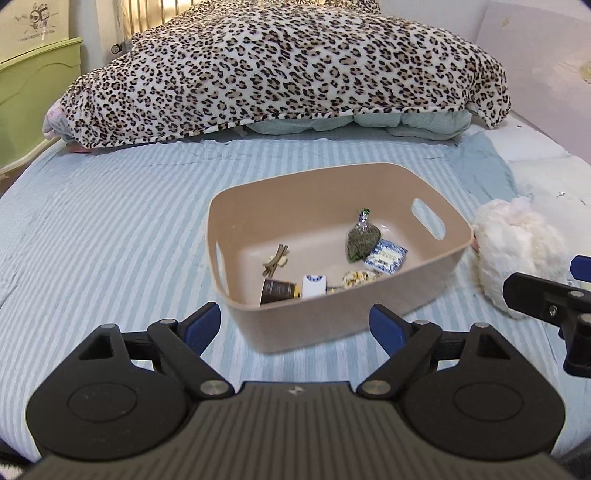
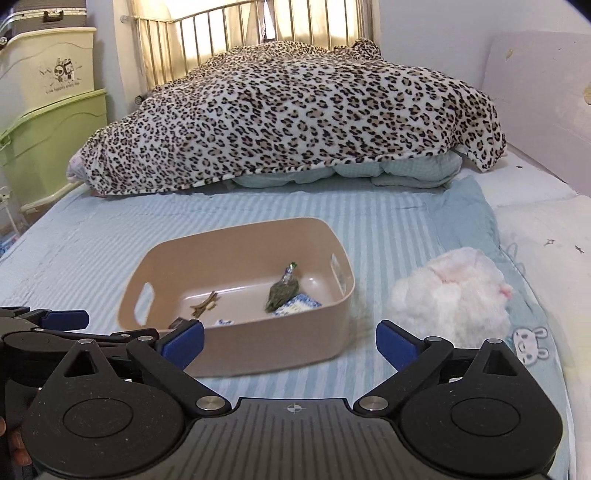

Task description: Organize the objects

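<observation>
Striped pale-blue bedding (image 1: 110, 236) covers the bed where everything sits, and nearest to the cameras both tools hang low over it with nothing in them: the left gripper (image 1: 295, 325) has its blue pads spread wide just short of the bin, and the right gripper (image 2: 290, 341) is equally wide apart, aimed between the bin's near corner and the fluffy white plush (image 2: 450, 295). That plush lies on the sheet just beside the right wall of the tan plastic bin (image 1: 295, 328) and looks like the one loose thing left to tidy. Inside the bin already rest a dark small bottle (image 1: 279, 291), a bundle of sticks (image 1: 275, 258), a green herb pouch (image 1: 362, 240) and a blue patterned packet (image 1: 386, 256). To do it well, the right tool should swing right, sink its pads deep into the fluff for a firm bite, then lift clear of the rim before dropping. Farther back a leopard-print blanket (image 2: 295, 118) is heaped against the metal headboard (image 2: 229, 29)
</observation>
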`<state>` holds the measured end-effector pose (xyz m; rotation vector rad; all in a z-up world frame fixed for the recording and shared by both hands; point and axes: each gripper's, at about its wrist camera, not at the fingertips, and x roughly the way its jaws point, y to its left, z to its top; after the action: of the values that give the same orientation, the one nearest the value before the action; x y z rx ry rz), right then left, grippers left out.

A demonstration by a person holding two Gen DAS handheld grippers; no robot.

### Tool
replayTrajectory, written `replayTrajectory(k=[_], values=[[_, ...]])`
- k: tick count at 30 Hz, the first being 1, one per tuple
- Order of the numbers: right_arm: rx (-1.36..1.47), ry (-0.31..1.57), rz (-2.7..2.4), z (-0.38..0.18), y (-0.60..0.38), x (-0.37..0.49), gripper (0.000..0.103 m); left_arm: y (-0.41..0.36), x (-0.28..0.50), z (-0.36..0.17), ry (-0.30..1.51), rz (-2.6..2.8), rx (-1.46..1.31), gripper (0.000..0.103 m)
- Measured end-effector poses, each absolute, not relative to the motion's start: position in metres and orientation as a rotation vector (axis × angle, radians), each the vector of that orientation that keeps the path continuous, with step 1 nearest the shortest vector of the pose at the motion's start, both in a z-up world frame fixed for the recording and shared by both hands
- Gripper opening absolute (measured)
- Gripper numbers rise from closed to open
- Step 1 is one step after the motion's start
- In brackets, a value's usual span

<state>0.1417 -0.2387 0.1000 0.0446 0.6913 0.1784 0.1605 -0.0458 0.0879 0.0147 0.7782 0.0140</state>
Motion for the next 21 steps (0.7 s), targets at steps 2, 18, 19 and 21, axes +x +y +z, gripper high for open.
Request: replayTrajectory(k=[2, 18, 19, 21], values=[[0.041, 0.691, 0.183, 0.101, -0.237, 0.129, 0.101, -0.042, 0.146, 0.088, 0.773, 0.016, 0.007, 0.088], [0.018, 0.7, 0.19, 0.099, -0.234, 0.046, 0.101, -0.035, 0.056, 0.108, 0.743, -0.023, -0.026, 0.088], [0.018, 0.7, 0.193, 0.099, -0.233, 0.042, 0.101, -0.034, 0.051, 0.108, 0.741, -0.027, -0.03, 0.088], [0.022, 0.701, 0.197, 0.098, -0.232, 0.034, 0.101, -0.036, 0.042, 0.109, 0.734, -0.028, -0.02, 0.088]])
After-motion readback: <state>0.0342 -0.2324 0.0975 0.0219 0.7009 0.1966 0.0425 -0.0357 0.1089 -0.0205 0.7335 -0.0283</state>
